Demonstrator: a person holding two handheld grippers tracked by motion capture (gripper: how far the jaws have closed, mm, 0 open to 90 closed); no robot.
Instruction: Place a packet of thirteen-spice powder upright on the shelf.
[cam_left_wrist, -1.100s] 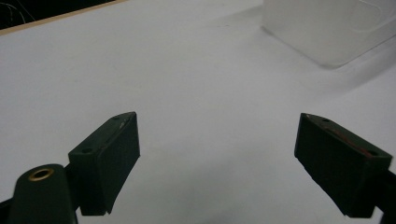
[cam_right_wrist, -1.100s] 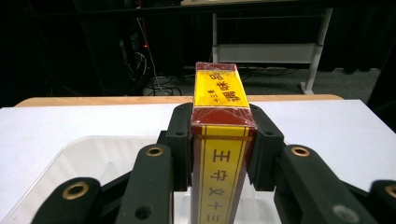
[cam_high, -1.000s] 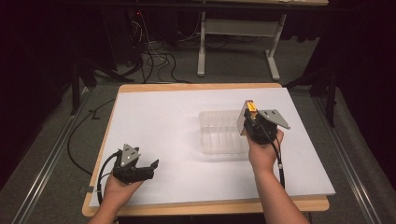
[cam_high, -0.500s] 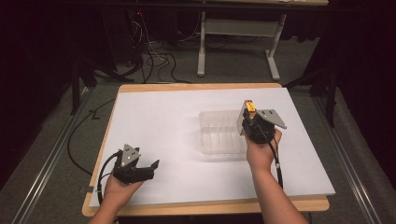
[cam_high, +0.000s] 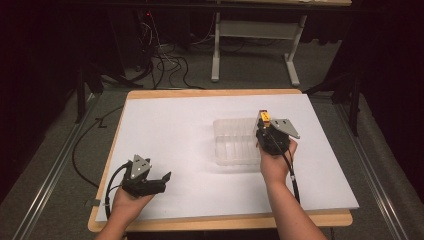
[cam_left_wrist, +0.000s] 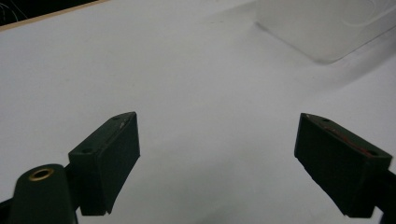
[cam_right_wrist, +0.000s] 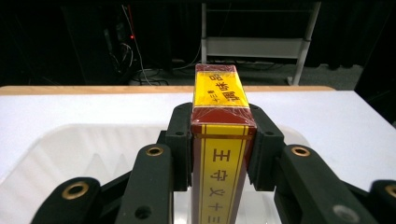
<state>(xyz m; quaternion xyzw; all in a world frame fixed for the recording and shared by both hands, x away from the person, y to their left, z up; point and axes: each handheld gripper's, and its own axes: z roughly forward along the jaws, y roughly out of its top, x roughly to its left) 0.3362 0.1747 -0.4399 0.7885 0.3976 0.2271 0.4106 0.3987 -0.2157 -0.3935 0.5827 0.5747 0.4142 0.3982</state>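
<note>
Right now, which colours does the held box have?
Yellow with dark red borders and printed characters on the box; the right gripper view shows it best.

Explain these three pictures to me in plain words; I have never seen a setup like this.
A person sits at a table covered in white and holds a hand-operated tool with two jaws in each hand. The high view looks down from above. The other two come from small cameras riding on each tool, looking along its black jaws. A clear plastic tray lies on the white surface. The right gripper is shut on a yellow and dark red box, held upright over the tray. The left gripper rests near the front edge, jaws open, holding nothing.
</note>
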